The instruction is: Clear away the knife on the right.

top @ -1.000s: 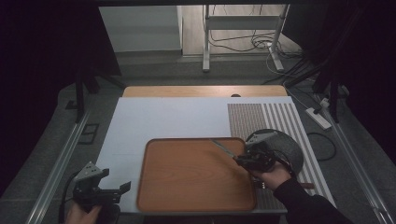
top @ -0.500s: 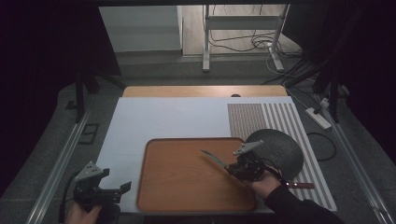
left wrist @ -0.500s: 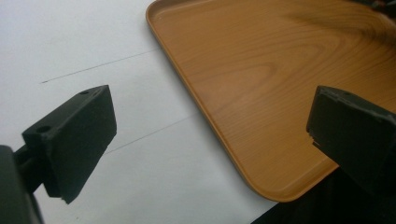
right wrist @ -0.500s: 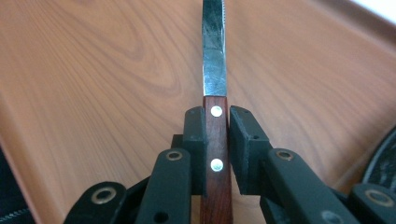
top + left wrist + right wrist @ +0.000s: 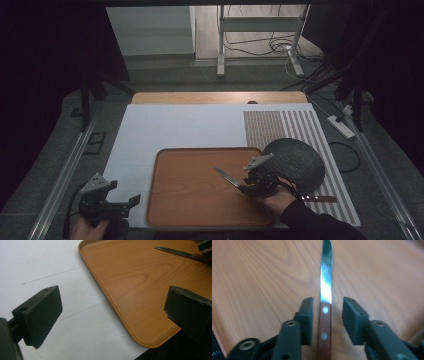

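Observation:
A knife (image 5: 325, 302) with a steel blade and a riveted wooden handle lies on the orange-brown wooden tray (image 5: 200, 210). My right gripper (image 5: 245, 186) is low over the tray's right part. Its jaws have just been opening: they now stand on either side of the handle (image 5: 324, 325), and the right-hand pad (image 5: 352, 315) is clearly apart from it. The blade (image 5: 227, 177) points up-left across the tray. My left gripper (image 5: 134, 200) rests open near the tray's near left corner (image 5: 147, 340), with nothing between its jaws (image 5: 112, 312). The blade tip (image 5: 175, 252) shows far off.
A dark round dish (image 5: 295, 162) sits just right of the tray, on a striped mat (image 5: 295, 125). A second wooden-handled utensil (image 5: 320, 198) lies near the dish's front edge. White sheet (image 5: 175, 130) covers the table beyond and left of the tray.
My right gripper has come left and nearer with the knife, lower over the tray, and its jaws have parted from the handle. The left gripper has stayed put.

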`<state>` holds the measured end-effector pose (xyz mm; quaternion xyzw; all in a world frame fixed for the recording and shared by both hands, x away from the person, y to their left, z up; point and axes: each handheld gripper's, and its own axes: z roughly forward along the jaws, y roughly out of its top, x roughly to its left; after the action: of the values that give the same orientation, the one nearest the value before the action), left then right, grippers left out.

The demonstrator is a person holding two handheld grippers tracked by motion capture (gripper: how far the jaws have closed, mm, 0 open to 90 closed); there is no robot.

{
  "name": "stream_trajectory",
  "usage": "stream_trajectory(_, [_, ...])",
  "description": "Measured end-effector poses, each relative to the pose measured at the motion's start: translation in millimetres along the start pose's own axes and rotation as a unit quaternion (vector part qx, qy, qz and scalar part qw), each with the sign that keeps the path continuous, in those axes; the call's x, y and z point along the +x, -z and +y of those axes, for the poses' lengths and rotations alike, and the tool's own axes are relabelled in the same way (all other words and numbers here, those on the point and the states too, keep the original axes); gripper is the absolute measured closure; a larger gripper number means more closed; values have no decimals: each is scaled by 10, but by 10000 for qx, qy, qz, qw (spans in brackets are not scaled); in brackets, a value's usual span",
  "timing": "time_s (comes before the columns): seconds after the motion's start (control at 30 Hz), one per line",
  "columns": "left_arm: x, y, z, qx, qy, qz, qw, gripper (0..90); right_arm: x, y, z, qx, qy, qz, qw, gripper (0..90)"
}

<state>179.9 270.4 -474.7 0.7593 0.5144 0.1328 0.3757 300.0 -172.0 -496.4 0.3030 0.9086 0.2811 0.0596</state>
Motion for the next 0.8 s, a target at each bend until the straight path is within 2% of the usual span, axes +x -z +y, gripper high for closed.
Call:
stream_trajectory(0.03, [0,-1,1,4,-2,1,10000,24,12,19,36,-54,83,76,9999,764])
stream_trajectory(0.1, [2,-3,2,10,5,0,10000,24,68,20,109,-67,300,267,9992,878])
stream_trajectory(0.2, [1,-2,1,15,-1,3,10000,24,166,-87,183,140,613,332,9975,892])
stream_trajectory(0.27, [-1,-1,0,10,-8,5,10000,24,175,-185,191,297,737,272,9965,892])
stream_trajectory(0.37, [0,1,-2,-2,-4,-3,10000,24,126,-252,174,402,723,196,9964,892])
stream_trajectory(0.43, [0,2,-2,-5,-9,-6,10000,24,71,-252,151,418,626,171,9970,892])
stream_trajectory(0.8, [-9,2,-1,2,-42,1,10000,25,-234,-84,-20,458,112,-172,9987,892])
